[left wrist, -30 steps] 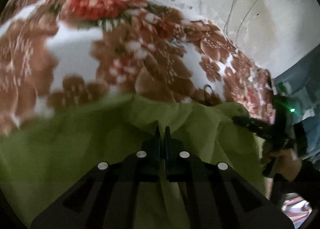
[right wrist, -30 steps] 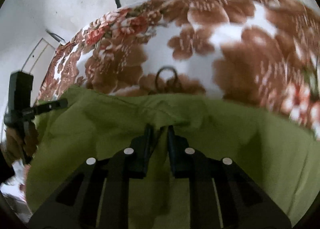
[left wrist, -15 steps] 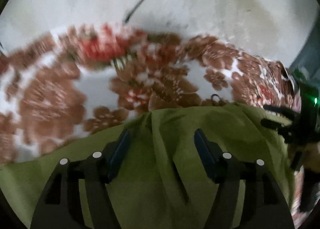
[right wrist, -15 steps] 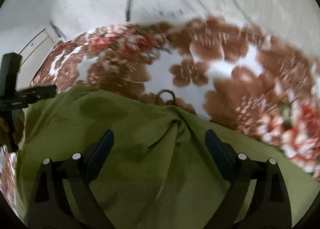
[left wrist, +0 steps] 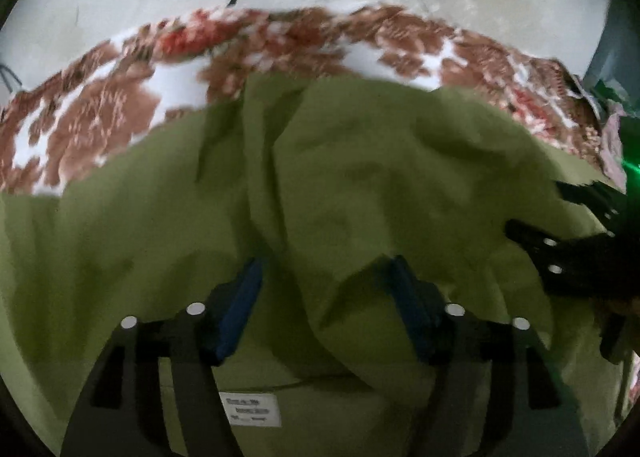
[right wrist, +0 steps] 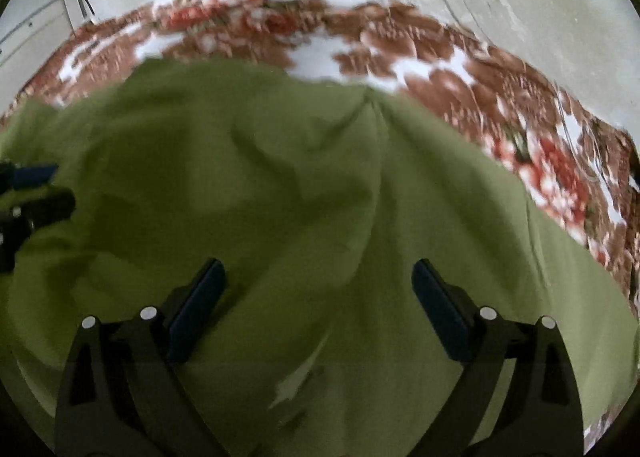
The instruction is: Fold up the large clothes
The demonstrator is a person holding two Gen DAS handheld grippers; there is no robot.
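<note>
Left black two-finger gripper (left wrist: 322,289) points forward with its jaws spread wide, blue-padded fingers (left wrist: 236,309) well apart and clamping nothing. Right black two-finger gripper (right wrist: 318,297) does the same, jaws gaping, blue pads (right wrist: 438,309) set far apart. Each one shows at the edge of the other's view, the two held side by side, level.

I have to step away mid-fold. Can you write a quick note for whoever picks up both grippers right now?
Left gripper: jaws open, holding nothing, just above the green garment.
Right gripper: jaws open, empty, over the same cloth.
The garment lies rumpled on the floral blanket.
Done: a fold appears laid; white tag near the left gripper.
Left: smooth creases, regrip, make further folds.
</note>
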